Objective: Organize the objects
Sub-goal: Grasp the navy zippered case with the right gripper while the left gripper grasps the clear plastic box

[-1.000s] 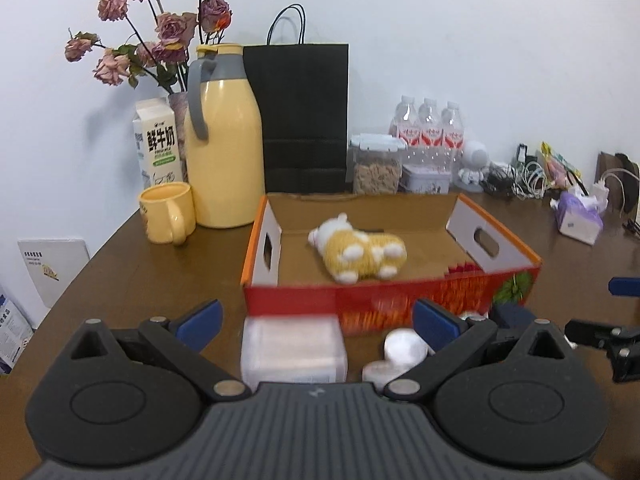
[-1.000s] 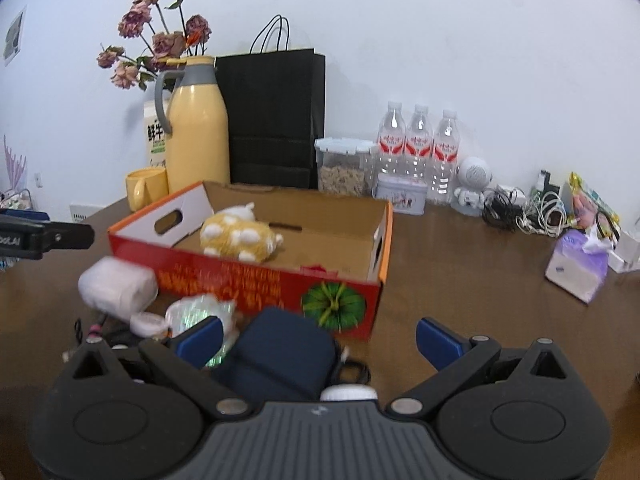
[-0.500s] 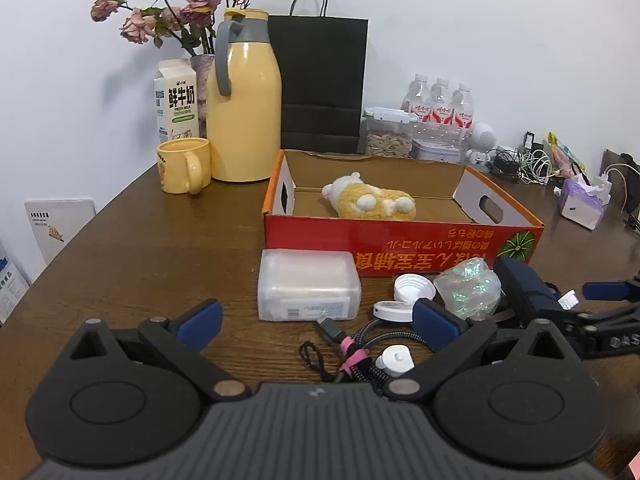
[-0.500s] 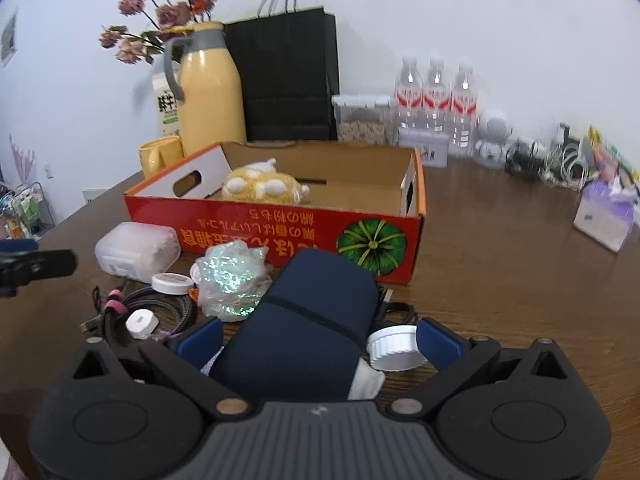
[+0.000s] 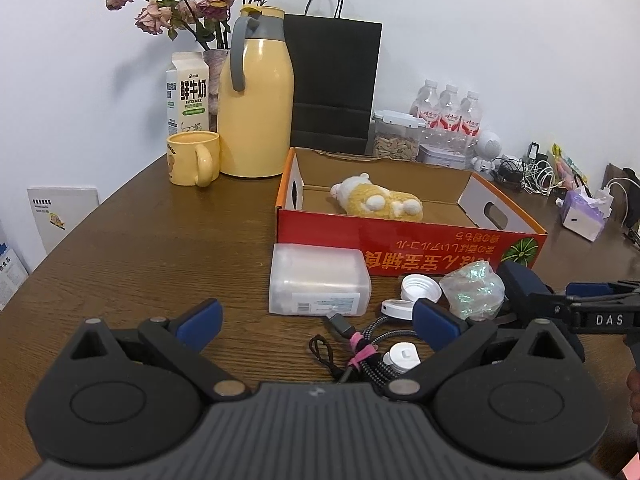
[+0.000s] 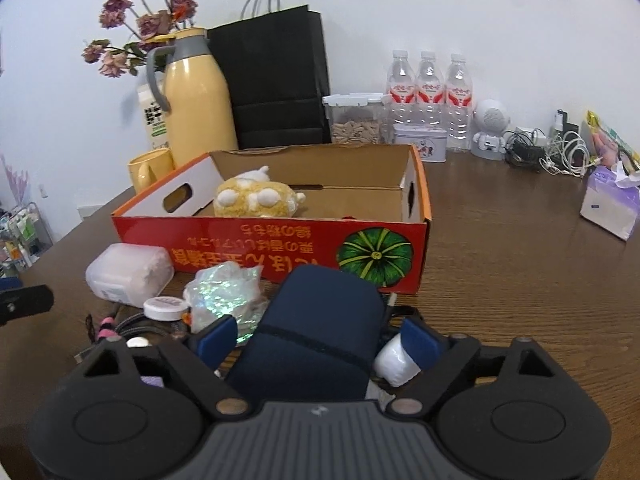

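Note:
A red cardboard box (image 5: 404, 242) (image 6: 272, 246) stands open on the brown table with a yellow plush toy (image 5: 380, 200) (image 6: 256, 200) inside. In front of it lie a clear plastic case (image 5: 318, 286) (image 6: 128, 274), a shiny crumpled bag (image 5: 472, 290) (image 6: 224, 294), white lids (image 5: 420, 288), a bundled cable (image 5: 360, 346) and a navy pouch (image 6: 316, 332) (image 5: 520, 284). My right gripper (image 6: 318, 338) has closed on the navy pouch, with its fingers on both sides. My left gripper (image 5: 316, 318) is open and empty above the cable.
At the back stand a yellow thermos (image 5: 256, 100), a yellow mug (image 5: 192, 158), a milk carton (image 5: 188, 92), a black paper bag (image 5: 332, 84), a snack jar (image 6: 356, 120) and three water bottles (image 6: 428, 92). A tissue pack (image 6: 610, 204) and chargers (image 6: 556, 152) lie right.
My left gripper has drawn back and up from the box. My right gripper has moved forward over the navy pouch and closed its fingers onto its sides.

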Demonstrator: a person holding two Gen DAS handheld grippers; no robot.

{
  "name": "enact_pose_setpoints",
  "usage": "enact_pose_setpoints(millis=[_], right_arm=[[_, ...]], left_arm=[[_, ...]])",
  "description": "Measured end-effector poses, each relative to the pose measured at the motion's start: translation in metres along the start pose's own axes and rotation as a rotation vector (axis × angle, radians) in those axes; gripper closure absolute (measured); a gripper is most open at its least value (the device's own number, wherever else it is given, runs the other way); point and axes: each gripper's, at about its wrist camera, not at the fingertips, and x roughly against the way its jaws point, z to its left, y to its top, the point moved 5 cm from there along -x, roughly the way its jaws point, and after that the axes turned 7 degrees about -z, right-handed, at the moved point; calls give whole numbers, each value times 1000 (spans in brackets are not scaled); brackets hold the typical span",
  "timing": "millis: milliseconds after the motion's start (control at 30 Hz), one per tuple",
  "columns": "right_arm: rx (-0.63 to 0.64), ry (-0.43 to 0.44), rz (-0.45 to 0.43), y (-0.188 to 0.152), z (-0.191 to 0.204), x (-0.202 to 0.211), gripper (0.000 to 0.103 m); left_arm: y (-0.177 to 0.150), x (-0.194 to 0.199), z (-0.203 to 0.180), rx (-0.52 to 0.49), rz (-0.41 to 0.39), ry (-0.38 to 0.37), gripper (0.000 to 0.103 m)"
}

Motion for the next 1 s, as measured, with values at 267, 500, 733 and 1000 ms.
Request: enact_pose_setpoints(millis=[267, 500, 733, 1000], right_arm=[[-50, 31, 49, -10, -3, -10, 23], [-95, 48, 55, -7, -7, -18, 27], [-81, 58, 23, -6, -8, -13, 38], [-93, 59, -25, -1, -11, -4, 42]], left_arm=[[-3, -1, 4, 15, 7, -2, 0], [-4, -3, 8, 25, 14, 5, 0], [-4, -14, 4, 17, 30, 5, 0], [9, -46, -8, -29, 45, 20, 0]])
